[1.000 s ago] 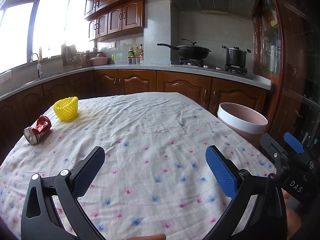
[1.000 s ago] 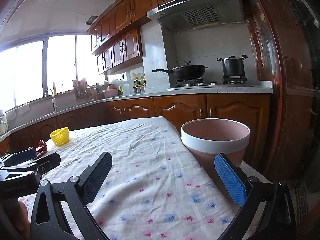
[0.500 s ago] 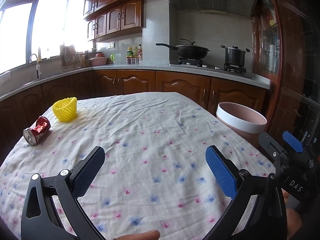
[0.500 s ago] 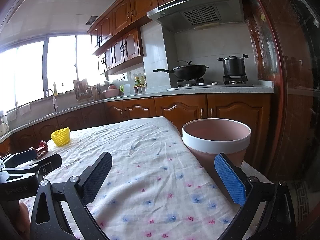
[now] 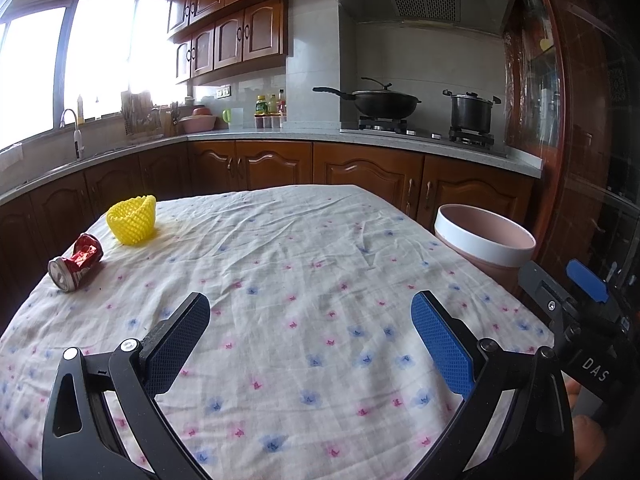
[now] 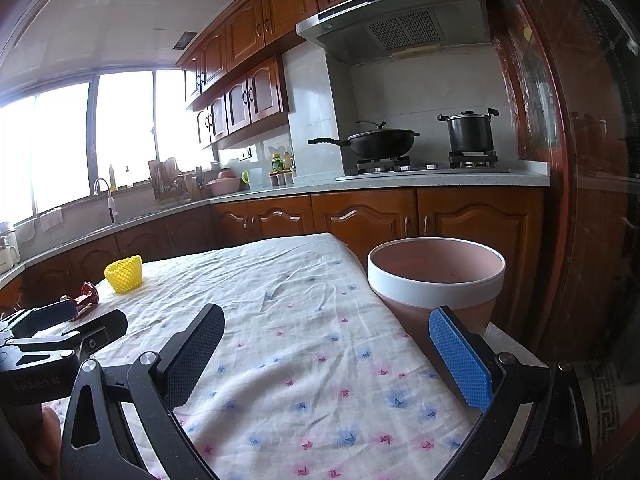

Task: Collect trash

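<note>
Both grippers hover low over the near edge of the desk (image 5: 320,240), level and pointing toward the far kitchen counter. Left gripper (image 5: 310,332) has its fingers spread wide apart around nothing, and right gripper (image 6: 328,344) is likewise wide apart and empty, just left of the pink bin (image 6: 436,276) standing beside the desk's right edge. At the far left of the flowered cloth lies a crushed red can (image 5: 76,262) on its side, long axis running near-left to far-right, its silver end facing near-left. Just beyond it sits a yellow foam net (image 5: 132,220), upright, opening upward.
</note>
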Available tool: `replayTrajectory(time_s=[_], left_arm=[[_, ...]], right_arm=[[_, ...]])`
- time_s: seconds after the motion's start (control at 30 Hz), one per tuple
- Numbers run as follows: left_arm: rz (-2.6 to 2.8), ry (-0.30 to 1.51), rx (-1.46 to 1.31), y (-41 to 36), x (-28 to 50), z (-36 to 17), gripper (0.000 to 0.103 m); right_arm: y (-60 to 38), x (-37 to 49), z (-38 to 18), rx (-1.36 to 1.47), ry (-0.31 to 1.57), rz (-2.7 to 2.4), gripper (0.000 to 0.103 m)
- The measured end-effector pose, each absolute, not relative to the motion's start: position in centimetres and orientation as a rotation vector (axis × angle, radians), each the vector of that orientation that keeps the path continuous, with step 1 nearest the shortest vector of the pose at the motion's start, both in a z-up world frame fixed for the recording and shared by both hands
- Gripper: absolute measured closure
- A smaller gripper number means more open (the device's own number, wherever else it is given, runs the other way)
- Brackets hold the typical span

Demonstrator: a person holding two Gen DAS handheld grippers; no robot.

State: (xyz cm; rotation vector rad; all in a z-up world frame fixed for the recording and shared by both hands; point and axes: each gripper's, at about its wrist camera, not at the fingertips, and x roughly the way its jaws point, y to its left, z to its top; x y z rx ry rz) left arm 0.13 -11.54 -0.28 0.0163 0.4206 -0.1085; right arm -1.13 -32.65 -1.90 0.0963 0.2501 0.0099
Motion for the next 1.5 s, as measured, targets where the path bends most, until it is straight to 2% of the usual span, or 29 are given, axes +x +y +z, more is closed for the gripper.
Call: replayTrajectory(time_s=[1.5], left_arm=[[-0.126, 0.442, 0.015, -11.34, 0.84, -1.01, 0.000]], right_arm=[[-32.88, -0.61, -1.53, 0.090, 0.290, 0.019, 0.000]])
